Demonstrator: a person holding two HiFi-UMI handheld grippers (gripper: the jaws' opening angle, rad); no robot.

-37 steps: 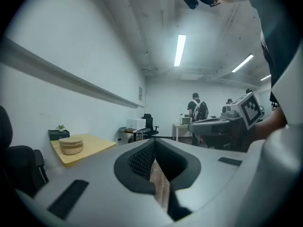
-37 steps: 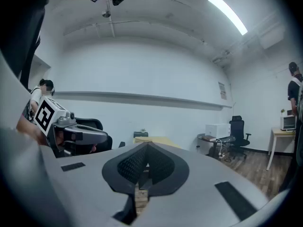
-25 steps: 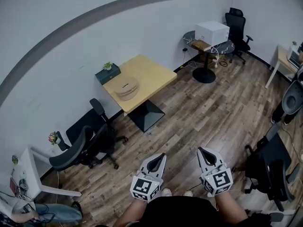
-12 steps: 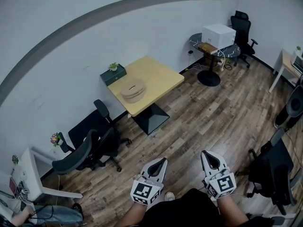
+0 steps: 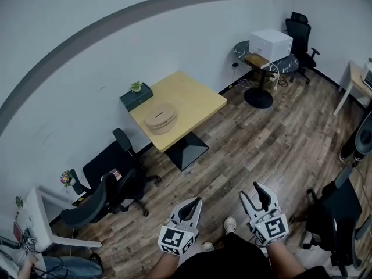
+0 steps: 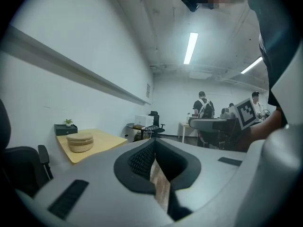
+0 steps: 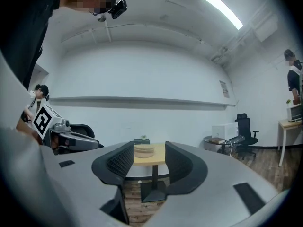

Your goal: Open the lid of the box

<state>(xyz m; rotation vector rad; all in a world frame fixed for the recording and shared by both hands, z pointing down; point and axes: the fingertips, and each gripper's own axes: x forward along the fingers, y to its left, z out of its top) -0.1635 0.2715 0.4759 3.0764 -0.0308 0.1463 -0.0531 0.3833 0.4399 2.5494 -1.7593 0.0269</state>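
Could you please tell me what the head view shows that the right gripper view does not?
Only the head view: the person's shoe and the black chair at lower right. Only the right gripper view: the ceiling light and a person standing at right. Both: the round wooden box on the yellow table, and the white box.

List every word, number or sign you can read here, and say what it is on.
No words or numbers can be read anywhere.
Notice on the wall: too small to read.
White box: no print shows.
Cube on the left gripper: square marker pattern, no letters.
Cube on the right gripper, whose jaws have just been opening with nothing between them: same kind of pattern.
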